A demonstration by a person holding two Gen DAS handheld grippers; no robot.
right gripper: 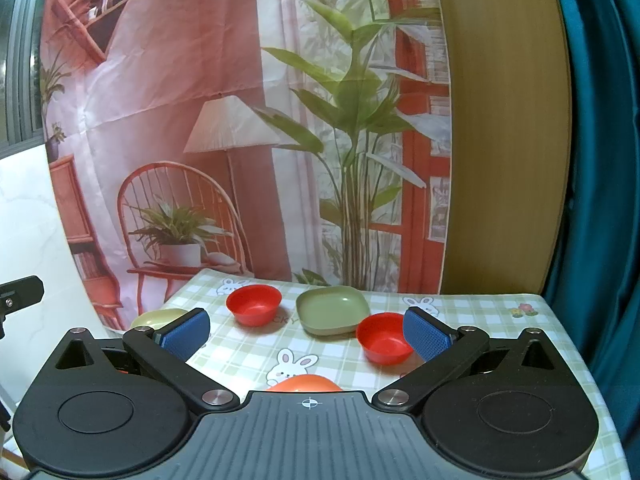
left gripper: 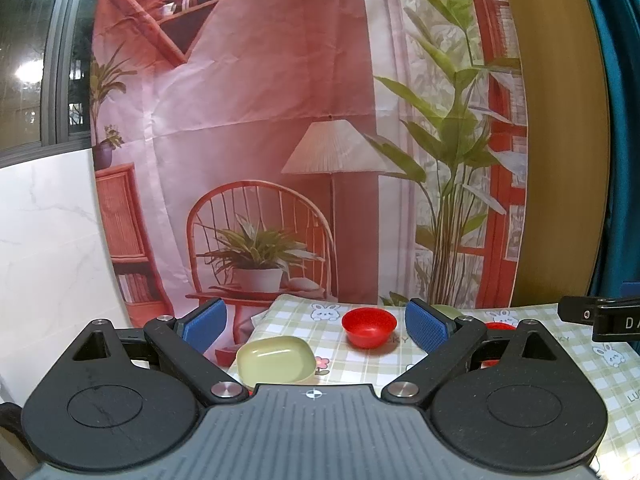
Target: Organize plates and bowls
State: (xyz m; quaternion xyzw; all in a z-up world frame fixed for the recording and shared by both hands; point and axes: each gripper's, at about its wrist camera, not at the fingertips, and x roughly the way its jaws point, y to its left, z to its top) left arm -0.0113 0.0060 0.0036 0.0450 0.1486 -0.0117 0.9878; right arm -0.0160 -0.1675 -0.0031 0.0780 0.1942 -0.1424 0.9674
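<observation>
Both grippers hang wide open, holding nothing. The pale plate [left gripper: 276,360] lies upside down at the tabletop's left edge, just ahead of the left gripper [left gripper: 316,326], slightly left of centre; the right gripper [right gripper: 308,330] sits farther off.

Orange dish [right gripper: 305,383]: mostly hidden under my right gripper's body.
Second red bowl [left gripper: 498,326] (left view): blocked by my finger linkage.

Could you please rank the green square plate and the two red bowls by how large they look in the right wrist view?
1. Green square plate.
2. Near red bowl and far red bowl: they look alike; the near one's slight edge may be nearness to the camera.
</observation>
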